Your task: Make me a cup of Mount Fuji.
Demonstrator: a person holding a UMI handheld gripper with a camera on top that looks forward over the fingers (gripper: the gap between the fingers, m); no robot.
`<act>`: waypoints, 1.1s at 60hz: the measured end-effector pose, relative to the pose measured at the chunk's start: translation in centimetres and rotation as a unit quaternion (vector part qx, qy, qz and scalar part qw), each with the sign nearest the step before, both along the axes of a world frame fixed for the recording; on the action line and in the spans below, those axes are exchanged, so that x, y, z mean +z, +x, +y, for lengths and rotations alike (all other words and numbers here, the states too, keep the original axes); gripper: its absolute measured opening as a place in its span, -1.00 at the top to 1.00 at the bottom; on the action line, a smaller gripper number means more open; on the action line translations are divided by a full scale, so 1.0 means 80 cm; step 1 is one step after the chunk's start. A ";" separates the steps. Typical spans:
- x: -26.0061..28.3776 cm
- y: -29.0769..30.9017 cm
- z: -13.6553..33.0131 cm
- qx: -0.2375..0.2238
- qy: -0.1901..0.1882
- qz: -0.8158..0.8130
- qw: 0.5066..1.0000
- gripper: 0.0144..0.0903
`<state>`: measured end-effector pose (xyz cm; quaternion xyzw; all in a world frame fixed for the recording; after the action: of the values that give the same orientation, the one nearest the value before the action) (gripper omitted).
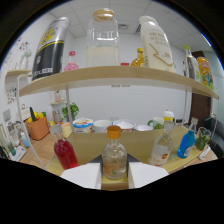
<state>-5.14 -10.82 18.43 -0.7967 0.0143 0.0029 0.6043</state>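
At the bottom center of the frame I am seeing my claw (114, 176) with its two pale fingers (82, 175) sitting on either side of a small clear bottle with an orange cap (114, 156); the inner edges of the fingers are meeting the bottle's sides, so I am reading the claw as closed on that bottle, which is standing upright and showing a pale liquid in its lower part. Just to the left of it, a bottle of red liquid (65, 150) is standing on the wooden counter (140, 142), leaning slightly in this wide view. To the right, a clear bottle with an orange-printed label (161, 148) is standing near the claw, and further right a bottle of blue liquid (187, 141) is tilting beside a dark green glass (202, 138). Beyond these, toward the middle of the frame, a row of bowls and tubs (103, 125) is lining the back of the counter, and an orange container (38, 128) is sitting at the left. Higher up, a wooden shelf (115, 76) is spanning the frame, carrying a black-and-silver bag (50, 47) at upper left, a tall clear jar with a wooden lid (103, 37) at top center, and a white carton-like bottle (156, 42) at upper right.
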 end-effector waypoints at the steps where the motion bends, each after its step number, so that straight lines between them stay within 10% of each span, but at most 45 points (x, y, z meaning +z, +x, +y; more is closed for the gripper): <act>1: 0.001 0.000 -0.001 0.000 0.001 -0.002 1.000 0.45; 19: 0.014 -0.022 -0.079 0.017 0.016 0.007 1.000 0.45; 36: -0.081 -0.022 -0.140 -0.023 -0.063 0.181 0.981 0.45; 66: -0.093 -0.011 -0.122 -0.085 -0.058 0.676 0.730 0.46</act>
<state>-5.99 -20.59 10.98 -0.6129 0.4869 0.4884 0.3857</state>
